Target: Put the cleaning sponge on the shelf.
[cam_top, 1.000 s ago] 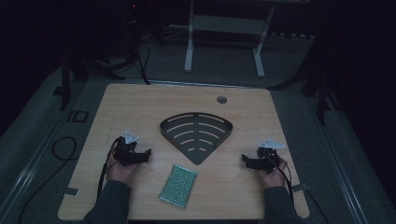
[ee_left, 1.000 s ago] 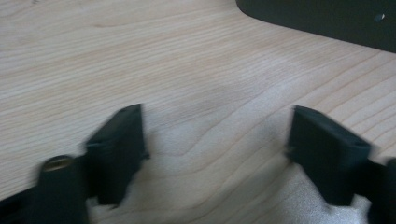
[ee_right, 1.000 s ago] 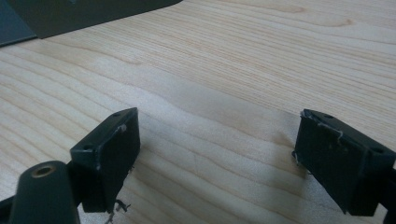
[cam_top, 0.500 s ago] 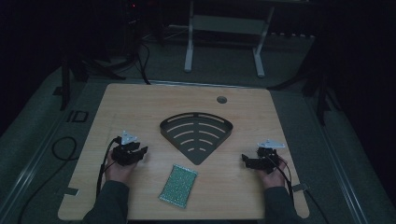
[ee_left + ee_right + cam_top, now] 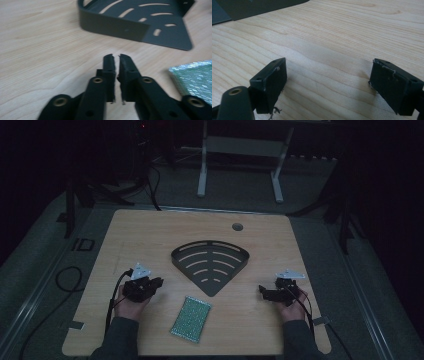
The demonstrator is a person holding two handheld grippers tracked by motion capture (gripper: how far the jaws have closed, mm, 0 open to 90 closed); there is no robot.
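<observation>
Left gripper (image 5: 116, 56): clenched on nothing; the jaws stand nearly together with a thin slit between them, low over bare wood.
Right gripper (image 5: 328, 67): released; the jaws stand wide apart over bare wood, with nothing between them.
Hands: in the high view each hand grips its tool near the table's near edge, the left gripper (image 5: 159, 282) aimed inward to the right and the right gripper (image 5: 262, 290) aimed inward to the left.
Pad (image 5: 195, 77): a green, glittering pad that lies flat, near the left jaws on their right and apart from them; in the high view the pad (image 5: 190, 318) lies between the two grippers, closer to the left one.
Rack (image 5: 140, 22): a dark, fan-shaped, slotted tray ahead of the left jaws, apart from the pad; its corner lies ahead and left of the right jaws (image 5: 249, 7).
Table (image 5: 150, 235): pale wood that bears everything.
Change: none of note over the last second; both grippers, pad and rack (image 5: 212, 265) hold the places they had.
Meaning: judged from this, handling has not begun; the pad is untouched, and the left gripper must open before it can take it.
</observation>
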